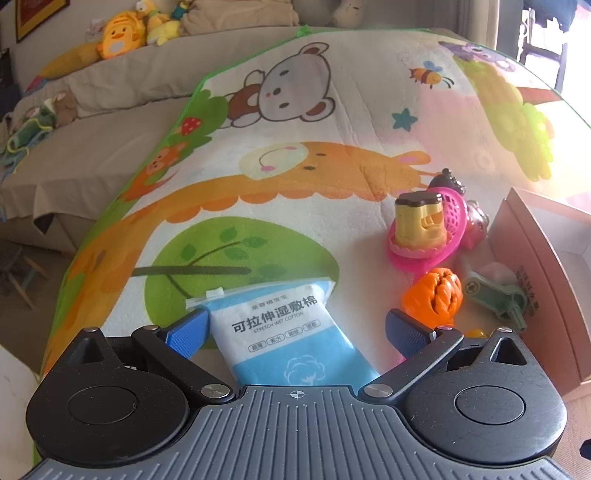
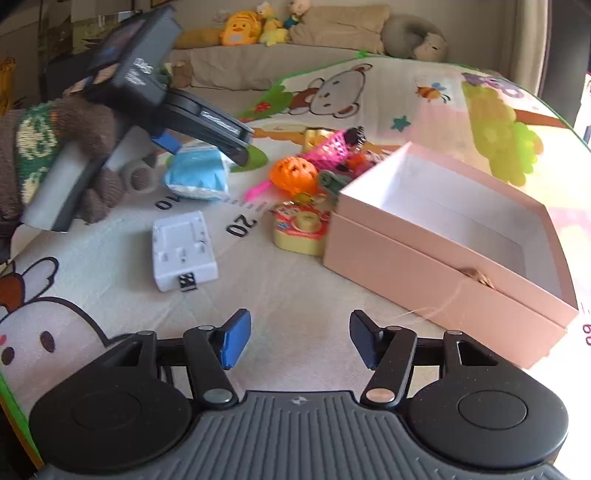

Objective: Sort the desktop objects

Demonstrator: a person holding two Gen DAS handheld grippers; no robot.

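My left gripper (image 1: 295,330) is open, its blue pads on either side of a blue-and-white cotton pad packet (image 1: 288,332) lying on the cartoon mat; the left pad is close to the packet's edge. The right wrist view shows the same gripper (image 2: 207,142) over the packet (image 2: 197,173). My right gripper (image 2: 295,341) is open and empty above bare mat. An open pink box (image 2: 436,258) stands to its right; its wall shows in the left wrist view (image 1: 546,280). An orange toy (image 1: 434,297) lies near the box.
A pink toy basket with a yellow block (image 1: 421,221), a green toy part (image 1: 495,297), a white charger (image 2: 183,251), a yellow tin (image 2: 301,230) and a tape roll (image 2: 138,177) lie on the mat. A sofa with plush toys (image 2: 240,27) stands behind.
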